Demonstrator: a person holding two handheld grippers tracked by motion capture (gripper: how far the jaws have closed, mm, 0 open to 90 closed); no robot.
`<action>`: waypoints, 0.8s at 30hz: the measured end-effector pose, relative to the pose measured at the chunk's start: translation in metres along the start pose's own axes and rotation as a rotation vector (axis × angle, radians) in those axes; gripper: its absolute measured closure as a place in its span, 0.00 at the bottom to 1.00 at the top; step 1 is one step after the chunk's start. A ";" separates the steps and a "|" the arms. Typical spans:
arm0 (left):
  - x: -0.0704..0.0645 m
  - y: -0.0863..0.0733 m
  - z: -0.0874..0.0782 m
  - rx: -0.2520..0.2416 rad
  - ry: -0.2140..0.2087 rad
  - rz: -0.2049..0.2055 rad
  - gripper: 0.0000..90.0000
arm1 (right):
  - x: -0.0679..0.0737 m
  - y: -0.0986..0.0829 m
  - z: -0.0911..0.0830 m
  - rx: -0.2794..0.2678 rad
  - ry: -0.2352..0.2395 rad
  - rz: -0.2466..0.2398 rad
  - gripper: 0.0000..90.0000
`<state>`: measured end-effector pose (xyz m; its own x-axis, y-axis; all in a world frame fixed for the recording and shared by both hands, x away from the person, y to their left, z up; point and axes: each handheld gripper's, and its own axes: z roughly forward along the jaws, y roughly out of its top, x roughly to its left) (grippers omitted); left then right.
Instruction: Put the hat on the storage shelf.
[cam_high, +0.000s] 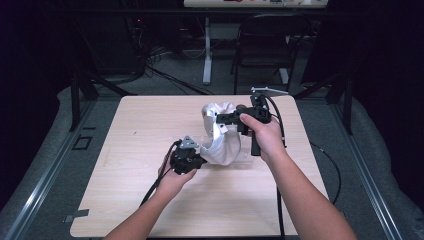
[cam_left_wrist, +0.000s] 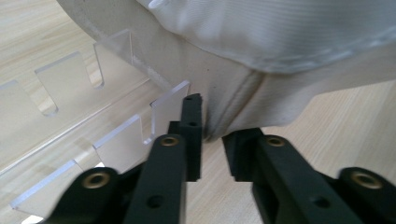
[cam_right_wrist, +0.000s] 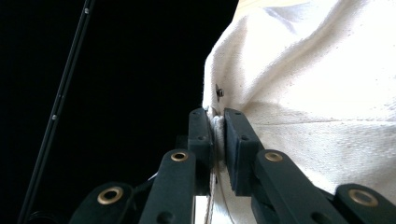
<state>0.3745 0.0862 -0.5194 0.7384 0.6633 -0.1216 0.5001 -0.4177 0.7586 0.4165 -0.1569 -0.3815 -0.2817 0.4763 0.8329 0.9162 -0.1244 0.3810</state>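
Observation:
A white cloth bag (cam_high: 225, 145) hangs bunched over the middle of the wooden table (cam_high: 145, 125). My right gripper (cam_high: 219, 119) holds it up from the right, shut on a thick edge of the cloth (cam_right_wrist: 299, 93); in the right gripper view (cam_right_wrist: 218, 116) the fabric fills the slit between the pads. My left gripper (cam_high: 201, 161) sits low at the bag's lower left. In the left gripper view (cam_left_wrist: 214, 140) its jaws stand slightly apart, and a seam of the bag (cam_left_wrist: 233, 102) ends right at the gap. A clear slotted acrylic rack (cam_left_wrist: 116, 135) lies on the table beside and under the bag.
The tabletop is bare wood around the bag, with edges all round and dark floor beyond. A black chair (cam_high: 265, 45) and a white desk leg (cam_high: 207, 50) stand behind the far edge. Cables trail from both grippers toward the person.

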 end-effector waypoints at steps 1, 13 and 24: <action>-0.001 0.000 0.000 -0.002 0.005 0.002 0.81 | 0.000 0.000 0.000 -0.001 -0.003 -0.003 0.91; -0.002 -0.013 -0.021 -0.076 0.002 -0.020 0.62 | 0.000 -0.003 -0.006 -0.021 -0.035 -0.036 0.91; 0.009 -0.041 -0.060 -0.127 0.018 -0.089 0.53 | 0.001 -0.006 -0.008 -0.039 -0.055 -0.060 0.90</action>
<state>0.3340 0.1467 -0.5137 0.6851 0.7057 -0.1809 0.5009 -0.2761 0.8203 0.4089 -0.1629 -0.3800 -0.3191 0.5305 0.7853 0.8858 -0.1277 0.4462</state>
